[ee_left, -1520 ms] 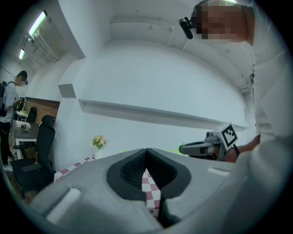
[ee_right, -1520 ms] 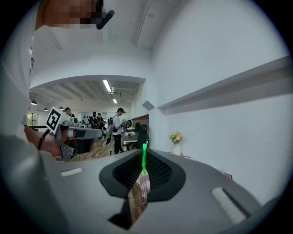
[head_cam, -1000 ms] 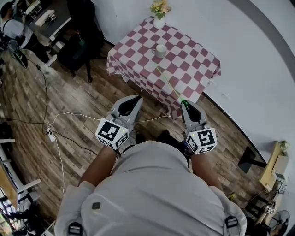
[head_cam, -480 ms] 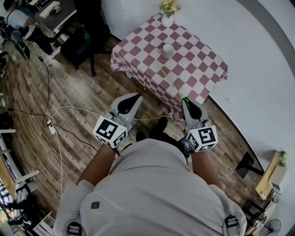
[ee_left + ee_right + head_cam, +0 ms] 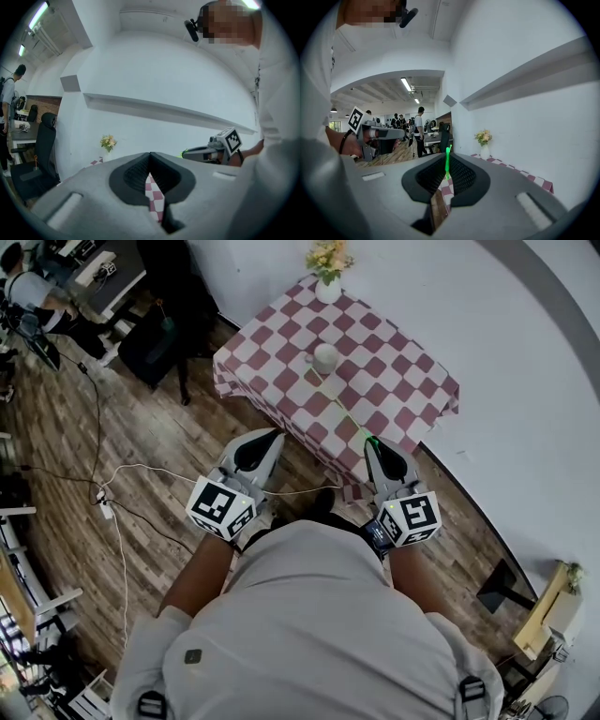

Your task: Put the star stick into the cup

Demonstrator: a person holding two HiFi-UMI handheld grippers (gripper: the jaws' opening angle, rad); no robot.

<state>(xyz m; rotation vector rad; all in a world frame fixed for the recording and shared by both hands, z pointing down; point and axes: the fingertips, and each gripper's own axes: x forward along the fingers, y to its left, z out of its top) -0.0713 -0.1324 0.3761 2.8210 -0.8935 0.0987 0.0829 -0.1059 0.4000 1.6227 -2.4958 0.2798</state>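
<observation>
A white cup [image 5: 324, 357] stands near the middle of the red-and-white checkered table [image 5: 394, 367]. My right gripper [image 5: 373, 441] is shut on the thin green star stick [image 5: 349, 412], which slants from its tips up and left toward the cup. In the right gripper view the stick [image 5: 447, 161] stands upright between the closed jaws of the right gripper [image 5: 447, 165]. My left gripper [image 5: 270, 437] hangs over the wooden floor just short of the table, and in its own view the left gripper [image 5: 150, 157] is shut with nothing in it.
A white vase of flowers [image 5: 327, 282] stands at the table's far corner by the curved white wall. A black office chair [image 5: 159, 338] sits left of the table. White cables [image 5: 122, 479] trail over the wooden floor. People work at desks [image 5: 33, 292] far left.
Both grippers have come a little nearer to the table edge, the right one still carrying the stick. The jaws look the same.
</observation>
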